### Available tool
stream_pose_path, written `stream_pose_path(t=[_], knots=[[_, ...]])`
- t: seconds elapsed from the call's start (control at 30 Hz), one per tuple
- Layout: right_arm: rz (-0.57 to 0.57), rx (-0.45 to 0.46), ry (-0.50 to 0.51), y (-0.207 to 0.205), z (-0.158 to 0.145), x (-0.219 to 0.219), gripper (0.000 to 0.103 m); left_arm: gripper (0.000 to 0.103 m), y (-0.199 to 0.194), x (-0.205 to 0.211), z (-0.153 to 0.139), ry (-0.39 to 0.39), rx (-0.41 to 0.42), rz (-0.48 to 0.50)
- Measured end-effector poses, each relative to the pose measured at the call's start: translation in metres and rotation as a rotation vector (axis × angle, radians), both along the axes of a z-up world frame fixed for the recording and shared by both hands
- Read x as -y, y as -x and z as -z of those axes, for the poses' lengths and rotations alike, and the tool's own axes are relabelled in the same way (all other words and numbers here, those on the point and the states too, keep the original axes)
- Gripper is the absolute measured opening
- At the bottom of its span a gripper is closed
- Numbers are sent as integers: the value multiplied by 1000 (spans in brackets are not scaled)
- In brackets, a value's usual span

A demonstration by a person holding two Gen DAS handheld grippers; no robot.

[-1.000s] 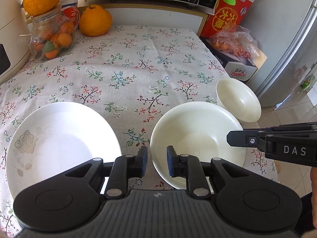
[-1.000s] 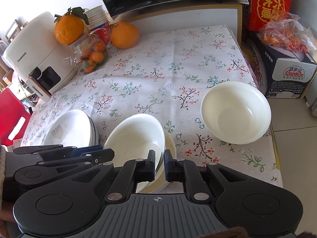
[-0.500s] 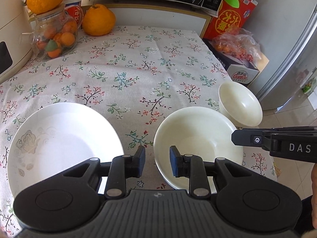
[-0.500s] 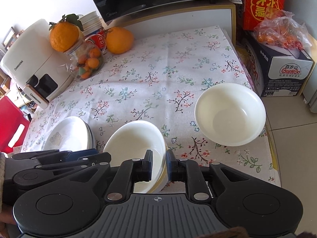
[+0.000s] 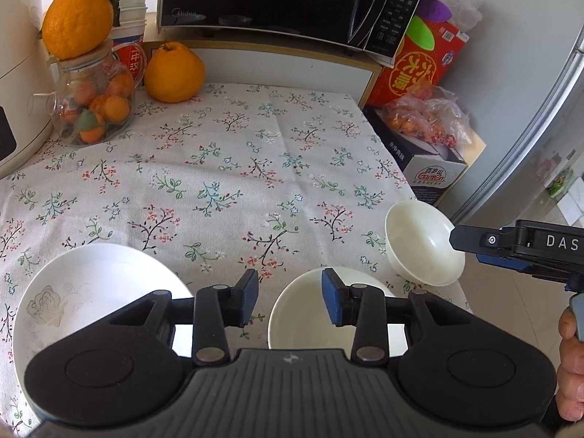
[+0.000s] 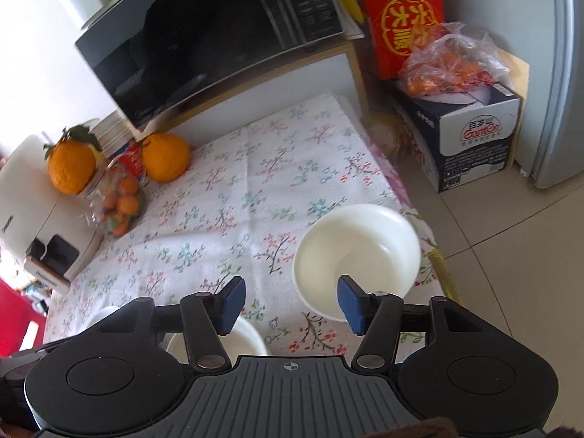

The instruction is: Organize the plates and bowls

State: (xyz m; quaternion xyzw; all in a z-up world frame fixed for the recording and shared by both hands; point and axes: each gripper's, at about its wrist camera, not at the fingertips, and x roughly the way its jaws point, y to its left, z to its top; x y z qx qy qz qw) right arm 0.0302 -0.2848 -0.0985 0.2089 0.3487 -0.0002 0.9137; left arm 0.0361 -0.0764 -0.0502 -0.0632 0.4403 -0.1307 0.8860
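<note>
A white plate with a faint rose print (image 5: 91,292) lies at the near left of the floral tablecloth. Beside it sits a cream bowl (image 5: 303,314), partly behind my left gripper (image 5: 290,301), whose jaws are opening with nothing between them. A second cream bowl (image 5: 423,244) (image 6: 356,252) stands at the table's right edge. My right gripper (image 6: 290,304) is opening too, empty; its right pad stands over that bowl's near rim. In the left wrist view the right gripper (image 5: 511,248) shows side-on next to the bowl. The first bowl's rim (image 6: 252,335) peeks out beneath.
At the back left stand a glass jar of small oranges (image 5: 95,109) with a big orange on top, another orange (image 5: 175,73) and a white appliance (image 6: 40,226). A microwave (image 5: 292,0) sits behind. Boxes and a bag of fruit (image 6: 452,69) stand past the right table edge (image 6: 434,252).
Both grippers' jaws have parted from nearly shut. The right gripper has swung right, off the stacked bowl and over to the lone bowl at the table's edge. The left gripper has risen a little.
</note>
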Motion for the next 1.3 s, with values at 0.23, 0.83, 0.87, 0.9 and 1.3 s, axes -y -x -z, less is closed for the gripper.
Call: stream_pose_path(t=[0.23, 0.83, 0.87, 0.9, 1.3], knots=[[222, -36, -76, -4, 10, 54, 65, 47, -29, 29, -3, 68, -8, 49], [220, -207, -89, -49, 43, 67, 65, 48, -87, 90, 49, 86, -158, 32], [215, -207, -91, -50, 43, 66, 64, 48, -87, 91, 51, 87, -162, 33], [210, -208, -92, -52, 44, 66, 63, 47, -88, 93, 53, 84, -167, 34], [150, -287, -57, -72, 60, 51, 20, 21, -96, 104, 72, 81, -217, 35]])
